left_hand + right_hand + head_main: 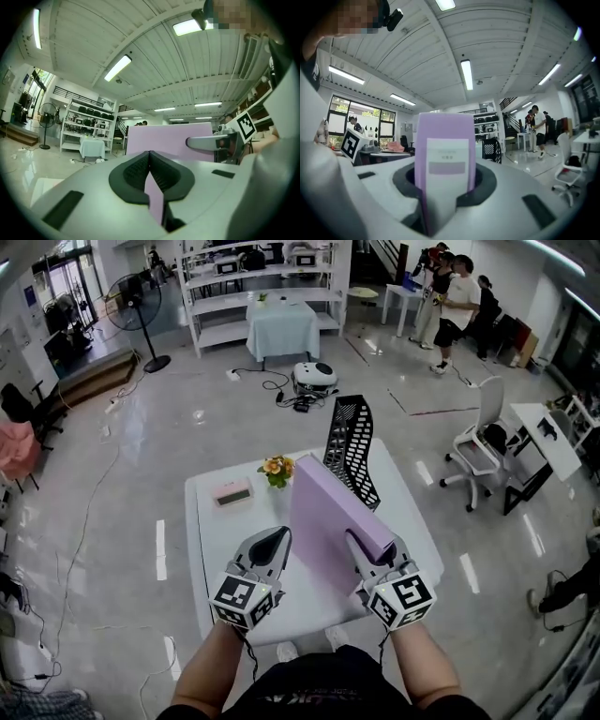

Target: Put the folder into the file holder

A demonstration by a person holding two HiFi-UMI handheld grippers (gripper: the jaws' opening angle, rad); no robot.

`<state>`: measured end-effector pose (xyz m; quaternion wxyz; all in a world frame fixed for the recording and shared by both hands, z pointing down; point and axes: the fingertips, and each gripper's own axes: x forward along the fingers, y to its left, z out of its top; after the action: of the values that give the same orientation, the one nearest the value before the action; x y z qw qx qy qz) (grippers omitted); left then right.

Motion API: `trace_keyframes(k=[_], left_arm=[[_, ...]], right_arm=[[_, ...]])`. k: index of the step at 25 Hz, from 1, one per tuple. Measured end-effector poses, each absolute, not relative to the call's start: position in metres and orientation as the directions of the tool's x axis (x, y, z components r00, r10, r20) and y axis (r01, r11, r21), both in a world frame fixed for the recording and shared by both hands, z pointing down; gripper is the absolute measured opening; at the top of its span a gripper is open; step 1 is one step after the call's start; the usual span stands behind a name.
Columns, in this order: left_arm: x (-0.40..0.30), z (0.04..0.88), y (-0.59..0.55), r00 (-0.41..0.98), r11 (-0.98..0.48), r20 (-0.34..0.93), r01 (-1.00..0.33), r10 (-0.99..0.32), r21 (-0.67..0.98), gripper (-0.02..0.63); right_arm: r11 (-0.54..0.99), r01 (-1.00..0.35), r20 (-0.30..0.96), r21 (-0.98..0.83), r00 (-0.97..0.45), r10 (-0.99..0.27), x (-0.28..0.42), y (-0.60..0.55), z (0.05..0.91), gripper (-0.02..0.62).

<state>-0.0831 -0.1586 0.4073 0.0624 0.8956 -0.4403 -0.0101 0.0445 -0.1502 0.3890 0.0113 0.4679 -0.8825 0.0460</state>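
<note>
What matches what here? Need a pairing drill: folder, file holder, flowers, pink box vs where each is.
1 folder
2 file holder
3 flowers
4 pink box

A upright at the table's far side
B gripped by left tongs and right tongs
C flat on the table, left of the flowers
D between pink box and file holder

Pairs: 1-B, 2-A, 3-D, 4-C
</note>
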Motion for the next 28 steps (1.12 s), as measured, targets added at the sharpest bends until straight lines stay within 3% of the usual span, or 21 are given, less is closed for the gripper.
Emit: trace_keyframes(k=[28], left_arm=[[-0.011,0.368,-0.129,0.831,-0.829,-0.026,-0.552,-0.556,0.093,0.003]], right_arm=[[0.225,-0.974,-0.071,-0.027,-0.222,-0.972,0.114,-0.1,0.311,0.133]])
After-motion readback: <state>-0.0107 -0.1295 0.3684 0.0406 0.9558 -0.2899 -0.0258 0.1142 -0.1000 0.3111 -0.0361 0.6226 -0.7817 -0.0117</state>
